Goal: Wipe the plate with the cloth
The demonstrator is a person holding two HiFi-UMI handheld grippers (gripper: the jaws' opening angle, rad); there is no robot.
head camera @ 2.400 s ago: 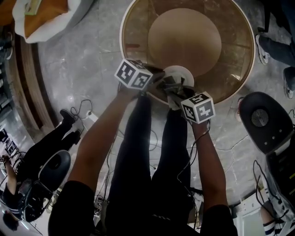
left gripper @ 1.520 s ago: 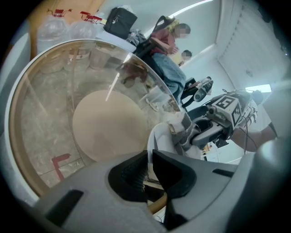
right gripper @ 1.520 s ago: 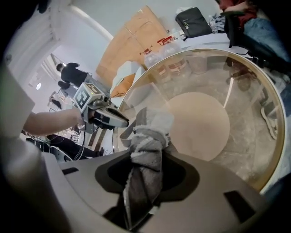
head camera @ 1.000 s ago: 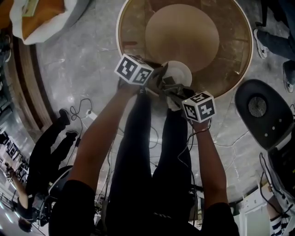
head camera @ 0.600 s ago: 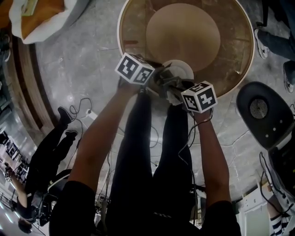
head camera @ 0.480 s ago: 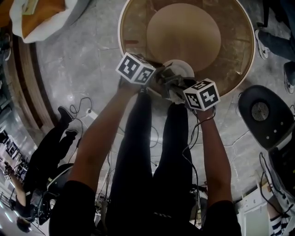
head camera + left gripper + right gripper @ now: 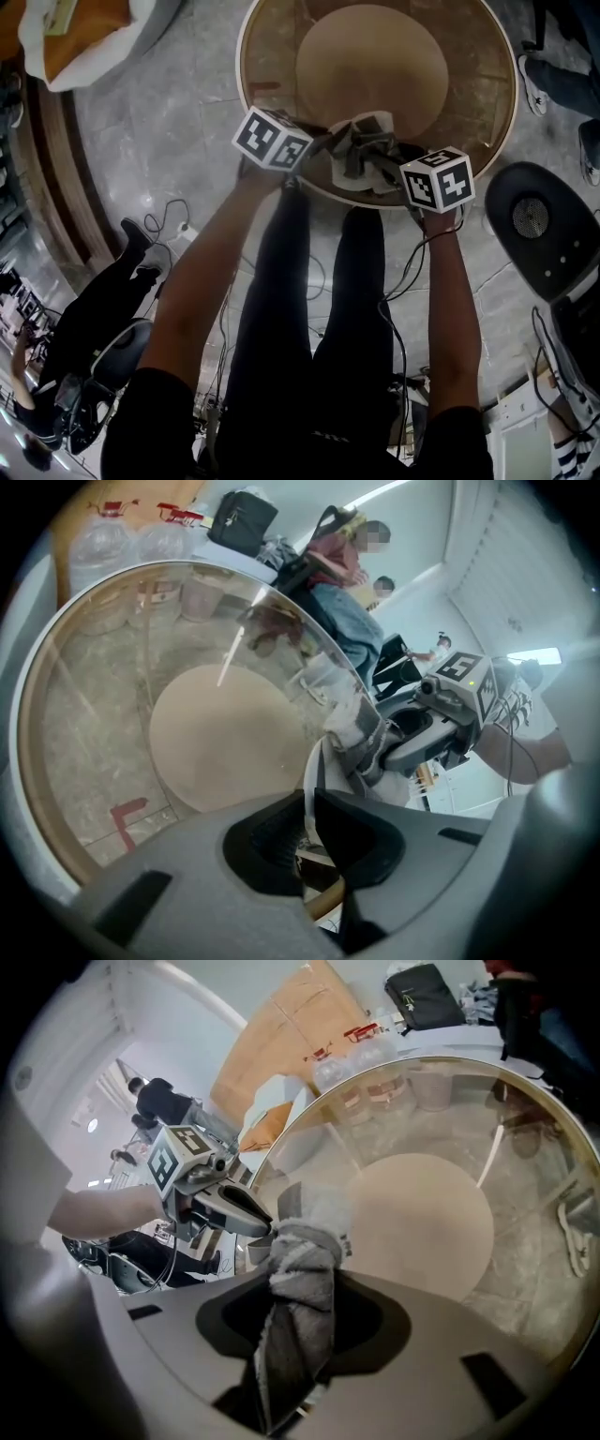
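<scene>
The white plate [image 7: 349,178] is at the near edge of the round glass surface [image 7: 272,56], tipped up so that the left gripper view meets it almost edge-on. The left tool [image 7: 309,822] has its jaws pinched together on the plate's thin rim. The grey cloth [image 7: 361,145] is bunched against the plate's face. One end of it runs back between the jaws of the right tool [image 7: 295,1307], which are clamped tight on it, with a fold hanging down below them. In the head view the two tools meet over the plate from either side, the left one's marker cube to the left of the plate and the right one's cube just below and to the right. A tan disc [image 7: 375,61] lies at the middle of the surface, well beyond the plate. The person's dark-clad legs stand just in front of the surface on a grey stone floor [image 7: 159,141]. A black chair [image 7: 544,234] sits to the right, and cables trail across the floor near the feet.
</scene>
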